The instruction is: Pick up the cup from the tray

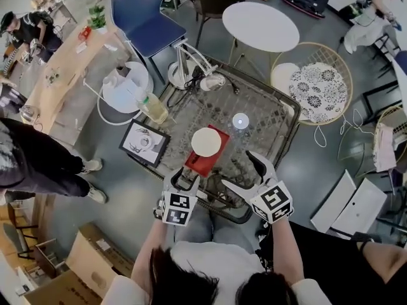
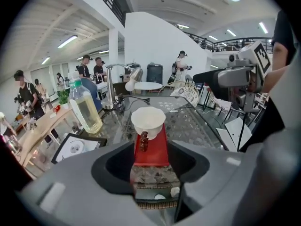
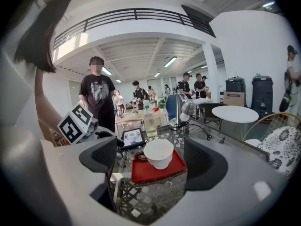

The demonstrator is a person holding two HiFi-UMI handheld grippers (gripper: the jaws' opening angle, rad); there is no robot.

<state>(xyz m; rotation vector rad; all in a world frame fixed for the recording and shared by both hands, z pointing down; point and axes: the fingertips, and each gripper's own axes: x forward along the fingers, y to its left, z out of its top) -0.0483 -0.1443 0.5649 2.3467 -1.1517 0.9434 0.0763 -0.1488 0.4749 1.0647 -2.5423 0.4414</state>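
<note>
A white cup stands on the far part of a red tray on the glass-topped wicker table. My left gripper is at the tray's near end. In the left gripper view its jaws stand apart, the tray runs between them, and the cup stands beyond, behind a small brown beaded piece. My right gripper hovers open to the right of the tray. In the right gripper view the cup and tray lie ahead, clear of the jaws.
A bottle of yellowish liquid, a framed picture, a desk lamp with its cable and a small round glass piece share the table. A blue chair, a white round table and a wicker chair stand behind. A person stands at the left.
</note>
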